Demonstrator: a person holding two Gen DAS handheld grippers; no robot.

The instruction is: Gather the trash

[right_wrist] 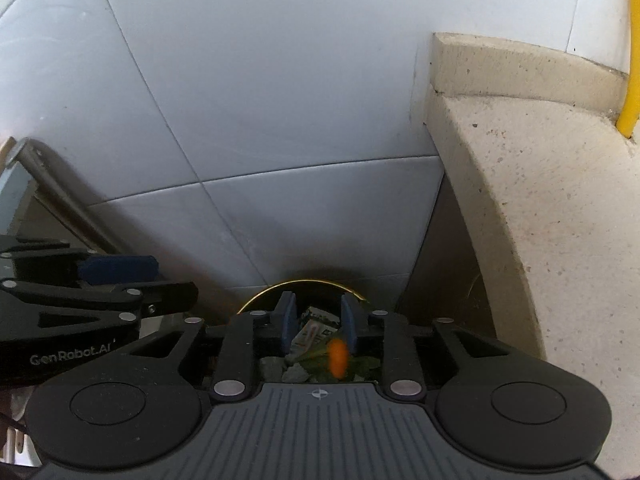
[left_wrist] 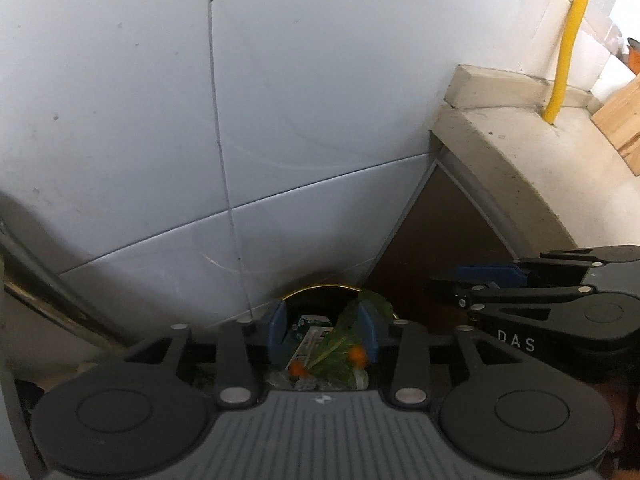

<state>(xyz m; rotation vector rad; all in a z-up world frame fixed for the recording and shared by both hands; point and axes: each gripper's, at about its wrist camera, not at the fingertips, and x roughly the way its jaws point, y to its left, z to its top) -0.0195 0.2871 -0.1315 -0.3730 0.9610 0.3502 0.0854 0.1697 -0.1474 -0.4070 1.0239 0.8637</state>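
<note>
Grey tiled wall (left_wrist: 120, 120) fills the back, beige stone ledge (right_wrist: 540, 220) at right. Below both grippers, a gold-rimmed trash bin (right_wrist: 256, 300) holds a printed packet (right_wrist: 310, 334) and greens. Left gripper (left_wrist: 325, 330) fingers part-open, leafy green stalk (left_wrist: 340, 336) between them, long axis diagonal, leaf tip up-right; grip unclear. Right gripper (right_wrist: 317, 322) fingers part-open, orange piece (right_wrist: 338, 356), blurred, long axis upright, below them, untouched.

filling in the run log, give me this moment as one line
stage: dropping trash | left gripper: open | right gripper: open | orange piece: between right jaws, blurred | bin: below, holds scraps
</note>
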